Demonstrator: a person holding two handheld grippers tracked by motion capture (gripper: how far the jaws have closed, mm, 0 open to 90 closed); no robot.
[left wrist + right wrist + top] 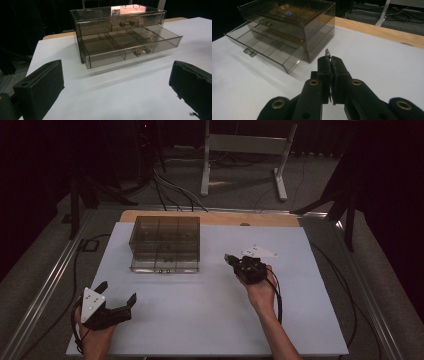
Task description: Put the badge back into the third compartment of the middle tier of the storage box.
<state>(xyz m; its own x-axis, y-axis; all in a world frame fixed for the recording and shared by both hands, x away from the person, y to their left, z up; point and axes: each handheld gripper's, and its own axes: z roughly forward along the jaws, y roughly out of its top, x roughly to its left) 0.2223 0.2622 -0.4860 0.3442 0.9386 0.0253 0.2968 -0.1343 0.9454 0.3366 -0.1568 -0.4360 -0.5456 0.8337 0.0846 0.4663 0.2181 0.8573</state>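
Observation:
A smoky clear two-drawer box (165, 242) stands at the back left of the white table top (210, 310). Its lower drawer (130, 46) is pulled out and its compartments look empty; the upper drawer is in. My right gripper (229, 258) hovers to the right of the box, pointing at it. In the right gripper view its jaws (330, 60) are shut on a small silver metal piece (327, 53) that sticks out at the tips. My left gripper (117, 292) rests near the front left corner, open, with nothing between its pads (40, 85), facing the box (120, 35).
A wooden strip (220, 217) borders the table's far edge. Behind it a white metal stand (245, 150) and cables lie on the grey floor. Metal rails run along both sides of the table.

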